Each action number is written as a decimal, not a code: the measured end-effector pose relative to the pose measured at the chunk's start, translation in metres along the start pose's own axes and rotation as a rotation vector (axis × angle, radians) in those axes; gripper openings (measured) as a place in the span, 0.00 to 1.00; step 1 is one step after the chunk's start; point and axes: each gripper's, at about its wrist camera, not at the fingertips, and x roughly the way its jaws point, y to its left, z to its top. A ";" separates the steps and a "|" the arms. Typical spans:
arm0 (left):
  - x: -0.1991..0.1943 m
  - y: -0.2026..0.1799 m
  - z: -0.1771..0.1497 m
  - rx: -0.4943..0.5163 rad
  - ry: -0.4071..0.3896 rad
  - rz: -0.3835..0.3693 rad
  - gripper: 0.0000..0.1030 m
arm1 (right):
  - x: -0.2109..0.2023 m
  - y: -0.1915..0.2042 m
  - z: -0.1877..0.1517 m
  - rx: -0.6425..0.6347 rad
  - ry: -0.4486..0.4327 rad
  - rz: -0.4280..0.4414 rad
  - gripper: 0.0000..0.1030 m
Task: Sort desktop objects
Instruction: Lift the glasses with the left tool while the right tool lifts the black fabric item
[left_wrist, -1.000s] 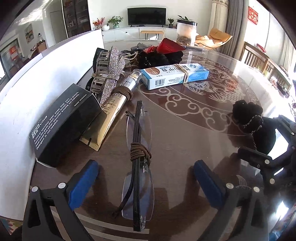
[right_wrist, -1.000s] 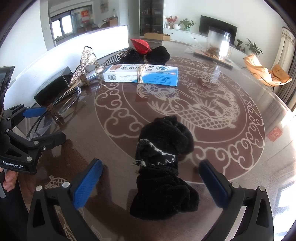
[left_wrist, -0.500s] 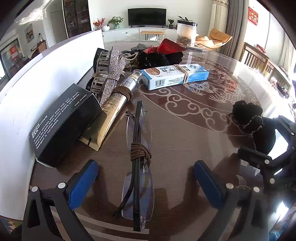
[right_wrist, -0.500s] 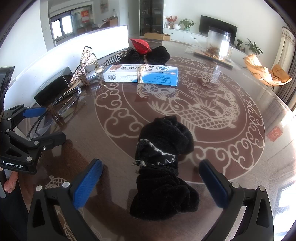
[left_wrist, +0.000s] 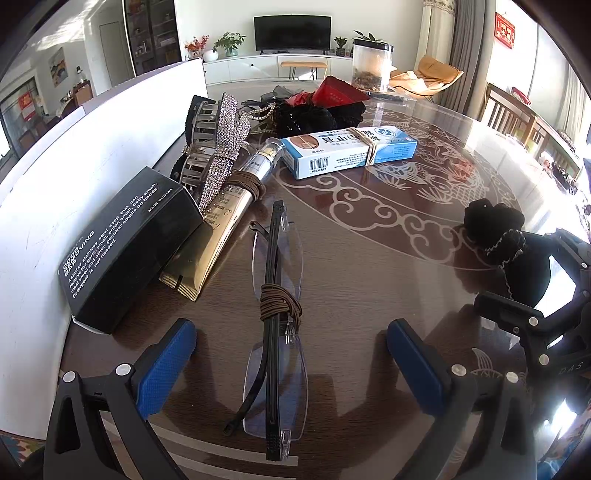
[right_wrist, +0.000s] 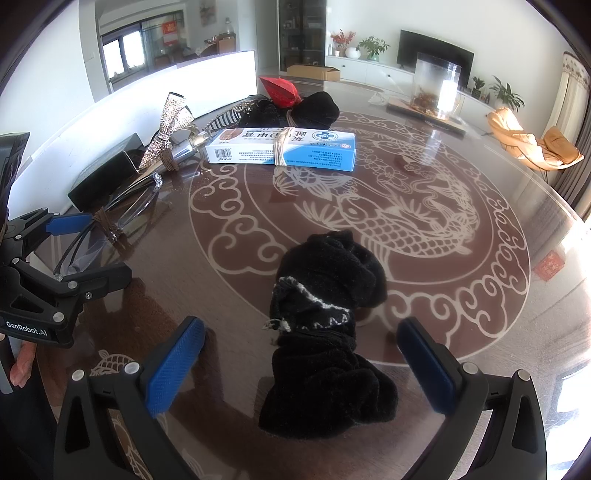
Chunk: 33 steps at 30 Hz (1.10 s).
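Note:
Folded rimless glasses (left_wrist: 275, 332), bound with a brown hair tie, lie on the round glass table between the fingers of my open left gripper (left_wrist: 291, 363). My open right gripper (right_wrist: 301, 363) straddles a bundle of black socks (right_wrist: 328, 325), the socks lying flat on the table. The socks (left_wrist: 506, 247) and the right gripper's body show at the right of the left wrist view. In the right wrist view the glasses (right_wrist: 107, 229) and the left gripper's blue fingers (right_wrist: 68, 223) sit at the left.
Along the white board (left_wrist: 74, 177) lie a black box (left_wrist: 122, 243), a gold tube (left_wrist: 218, 236), a rhinestone bow clip (left_wrist: 221, 136) and a blue-white carton (left_wrist: 347, 151) with a rubber band. Dark cloth and a red packet (left_wrist: 340, 92) sit behind. A clear jar (right_wrist: 436, 88) stands far back.

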 end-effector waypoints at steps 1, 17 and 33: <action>0.000 0.000 0.000 0.000 0.001 0.000 1.00 | 0.000 0.000 0.000 0.000 0.000 0.000 1.00; 0.001 0.002 0.001 0.032 0.025 -0.028 1.00 | 0.000 0.000 0.000 0.000 0.000 0.000 1.00; -0.021 0.002 -0.005 0.030 -0.040 -0.156 0.11 | -0.004 -0.005 0.012 0.013 0.032 -0.014 0.50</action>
